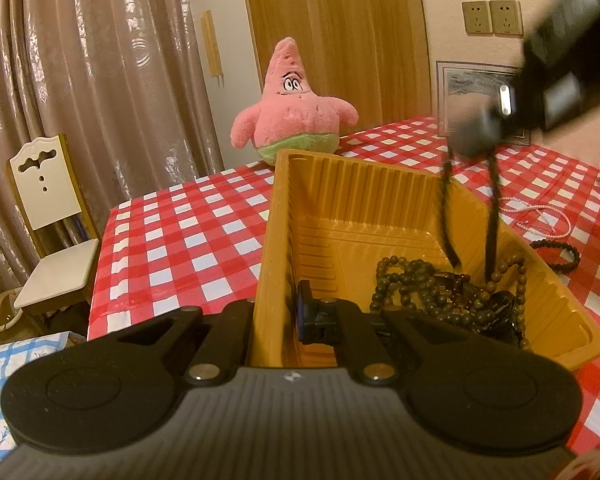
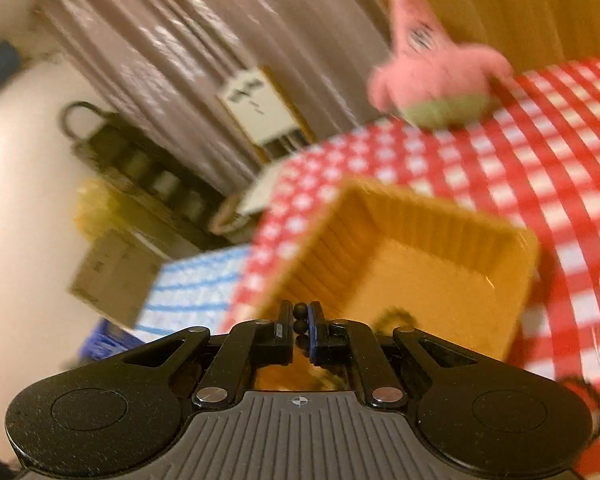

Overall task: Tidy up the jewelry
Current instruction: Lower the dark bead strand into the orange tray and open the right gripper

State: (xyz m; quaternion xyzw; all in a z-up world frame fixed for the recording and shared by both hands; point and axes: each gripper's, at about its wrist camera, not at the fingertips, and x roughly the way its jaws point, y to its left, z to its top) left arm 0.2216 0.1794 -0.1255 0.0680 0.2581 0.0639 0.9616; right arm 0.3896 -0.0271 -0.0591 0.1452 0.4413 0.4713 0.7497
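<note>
A yellow plastic tray [image 1: 284, 216] stands on the red-checked table. My left gripper [image 1: 274, 316] is shut on the tray's near left wall. Brown bead strings [image 1: 436, 292] lie heaped in the tray's right corner. My right gripper [image 1: 472, 136] hangs above the tray, blurred. A dark bead string [image 1: 492, 216] dangles from it in two strands down to the heap. In the right wrist view my right gripper [image 2: 300, 326] is shut on dark beads [image 2: 299, 318] above the tray [image 2: 428, 264].
A pink starfish plush [image 1: 292, 104] stands at the table's far edge. A pink bead necklace [image 1: 540, 216] and a dark bead bracelet [image 1: 556, 252] lie on the cloth right of the tray. A white chair [image 1: 48, 216] stands left of the table.
</note>
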